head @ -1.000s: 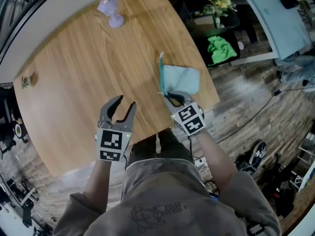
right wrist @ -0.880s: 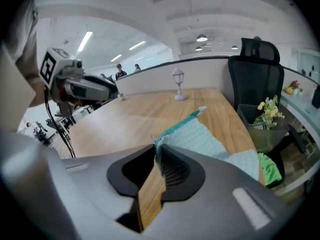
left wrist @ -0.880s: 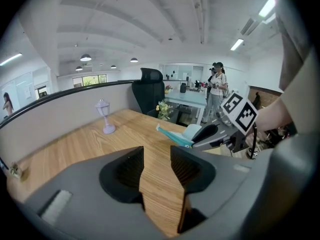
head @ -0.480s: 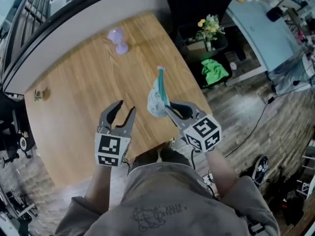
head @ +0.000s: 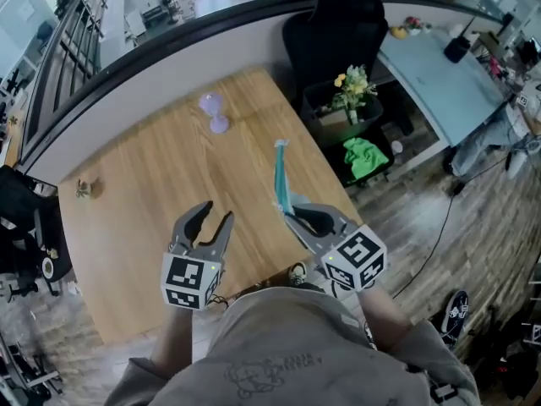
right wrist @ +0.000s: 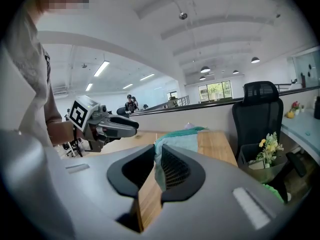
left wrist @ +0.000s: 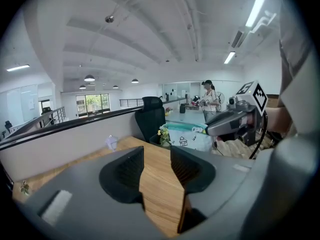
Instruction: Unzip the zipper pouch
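Observation:
The teal zipper pouch [head: 281, 186] hangs above the wooden table [head: 152, 184], edge-on in the head view like a thin upright strip. My right gripper [head: 292, 215] is shut on its lower near corner. In the right gripper view the pouch [right wrist: 176, 138] rises from between the jaws, pressed against the right-hand one. My left gripper [head: 210, 219] hovers open and empty over the table's near side, a hand's width left of the pouch. From the left gripper view the pouch [left wrist: 189, 136] shows its printed face, with the right gripper [left wrist: 235, 121] beside it.
A small lavender object [head: 215, 112] stands at the far side of the table and a tiny plant-like thing [head: 84, 189] near its left edge. Past the right edge are a black chair [head: 338, 24], a crate with flowers [head: 351, 91] and a green cloth [head: 365, 157].
The pouch lay flat on the table a second ago; my right gripper has lifted it and turned it edge-on. The left gripper has hardly moved.

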Demonstrator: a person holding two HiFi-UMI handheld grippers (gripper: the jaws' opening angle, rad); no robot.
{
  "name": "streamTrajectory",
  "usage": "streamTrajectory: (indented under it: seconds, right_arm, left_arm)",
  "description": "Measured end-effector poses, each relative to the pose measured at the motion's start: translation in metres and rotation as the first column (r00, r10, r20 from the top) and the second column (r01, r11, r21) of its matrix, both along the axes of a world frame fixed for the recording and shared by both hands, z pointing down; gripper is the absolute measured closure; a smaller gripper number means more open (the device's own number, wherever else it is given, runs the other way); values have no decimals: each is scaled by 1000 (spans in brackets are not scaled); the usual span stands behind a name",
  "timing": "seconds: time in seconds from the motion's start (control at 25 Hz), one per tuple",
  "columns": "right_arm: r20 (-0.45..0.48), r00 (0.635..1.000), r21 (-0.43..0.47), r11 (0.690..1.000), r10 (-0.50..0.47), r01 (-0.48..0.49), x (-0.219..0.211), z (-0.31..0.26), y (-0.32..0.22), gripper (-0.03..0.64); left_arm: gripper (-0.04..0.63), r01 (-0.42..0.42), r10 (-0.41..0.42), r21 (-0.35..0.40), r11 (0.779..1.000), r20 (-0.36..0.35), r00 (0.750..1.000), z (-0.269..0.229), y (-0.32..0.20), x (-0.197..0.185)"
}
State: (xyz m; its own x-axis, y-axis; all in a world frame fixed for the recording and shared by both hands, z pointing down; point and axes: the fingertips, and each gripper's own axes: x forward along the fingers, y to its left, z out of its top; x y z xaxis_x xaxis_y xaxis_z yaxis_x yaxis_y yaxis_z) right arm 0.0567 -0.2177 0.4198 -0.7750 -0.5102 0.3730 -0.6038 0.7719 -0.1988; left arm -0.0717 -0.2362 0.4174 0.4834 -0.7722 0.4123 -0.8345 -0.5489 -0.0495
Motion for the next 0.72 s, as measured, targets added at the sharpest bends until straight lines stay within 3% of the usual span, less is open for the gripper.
streamTrajectory:
  seconds: [0.16, 0.32, 0.56, 0.72]
  right_arm:
    - [-7, 999, 11, 999, -35, 35, 0, -9, 3, 561]
    - [-74, 992, 43, 993, -106, 109, -4, -17, 8, 563]
    - [-116, 972, 46, 976, -205, 212, -5, -28, 16, 563]
    - [-125, 966, 44, 971, -226, 233, -3, -39, 25, 561]
  left_arm:
    - [429, -84, 84, 11, 996, -26, 996, -13, 7, 13]
    - [428, -219, 219, 18, 976, -60, 974, -28, 11, 35]
    - [428, -440, 444, 67, 895, -69, 893, -50, 25, 77]
    - [425, -438, 443, 67, 896, -131, 887, -59, 33, 88]
